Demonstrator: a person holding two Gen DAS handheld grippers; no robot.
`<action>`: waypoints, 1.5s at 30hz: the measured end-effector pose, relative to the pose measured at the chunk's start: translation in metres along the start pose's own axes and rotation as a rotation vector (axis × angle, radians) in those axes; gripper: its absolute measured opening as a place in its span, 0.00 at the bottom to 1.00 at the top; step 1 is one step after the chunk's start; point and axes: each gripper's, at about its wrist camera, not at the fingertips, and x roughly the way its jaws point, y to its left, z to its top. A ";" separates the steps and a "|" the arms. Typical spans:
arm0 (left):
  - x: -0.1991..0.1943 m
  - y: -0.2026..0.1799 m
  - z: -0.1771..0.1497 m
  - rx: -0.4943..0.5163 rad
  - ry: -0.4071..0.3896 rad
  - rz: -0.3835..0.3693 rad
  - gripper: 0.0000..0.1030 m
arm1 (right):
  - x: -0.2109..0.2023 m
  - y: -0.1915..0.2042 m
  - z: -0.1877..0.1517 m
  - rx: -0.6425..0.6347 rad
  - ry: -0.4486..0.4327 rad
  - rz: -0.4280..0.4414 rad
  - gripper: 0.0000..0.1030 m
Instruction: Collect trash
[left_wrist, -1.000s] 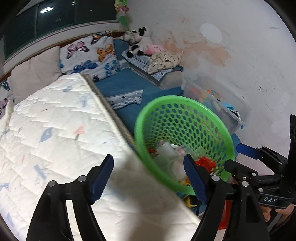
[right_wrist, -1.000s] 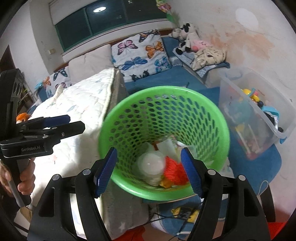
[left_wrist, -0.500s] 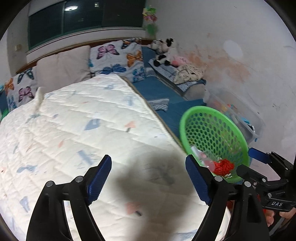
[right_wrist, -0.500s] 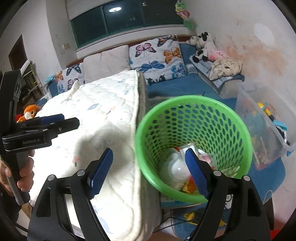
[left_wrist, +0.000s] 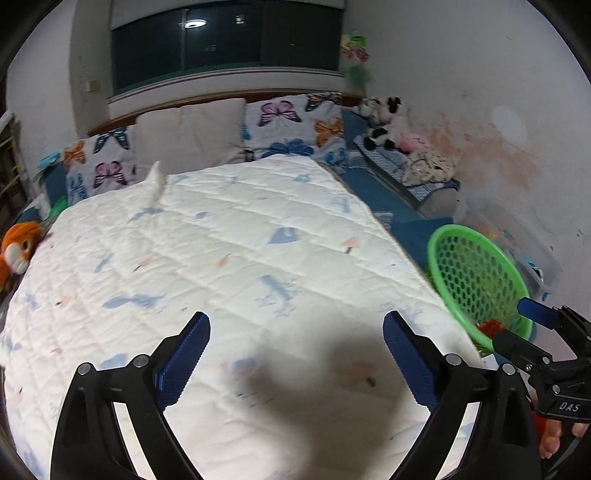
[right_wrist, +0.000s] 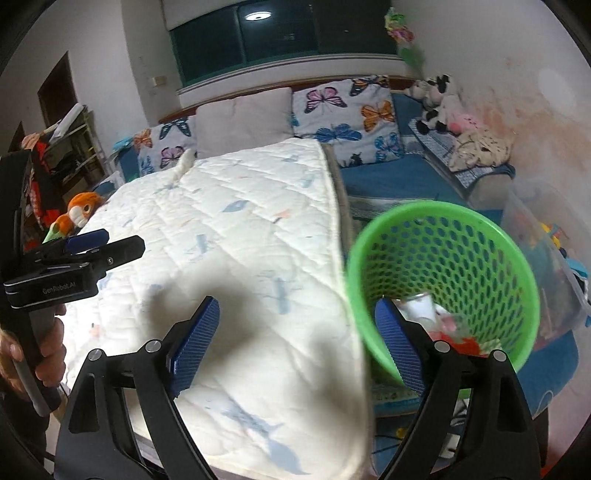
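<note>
My left tool is spread wide over the bed and holds nothing. My right tool is wide apart too, and empty. The green bin sits beside the bed, and some trash is in it already. I think most of the job is done, because I see no trash on the quilt. The bin's bottom is hidden and blurry.
</note>
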 end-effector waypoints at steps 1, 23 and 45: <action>-0.003 0.004 -0.003 -0.005 -0.002 0.009 0.90 | 0.001 0.006 0.000 -0.009 -0.002 0.006 0.85; -0.043 0.061 -0.043 -0.133 -0.051 0.158 0.91 | 0.008 0.058 -0.008 -0.067 -0.037 0.081 0.91; -0.057 0.062 -0.051 -0.154 -0.105 0.206 0.93 | 0.008 0.058 -0.014 -0.063 -0.052 0.102 0.93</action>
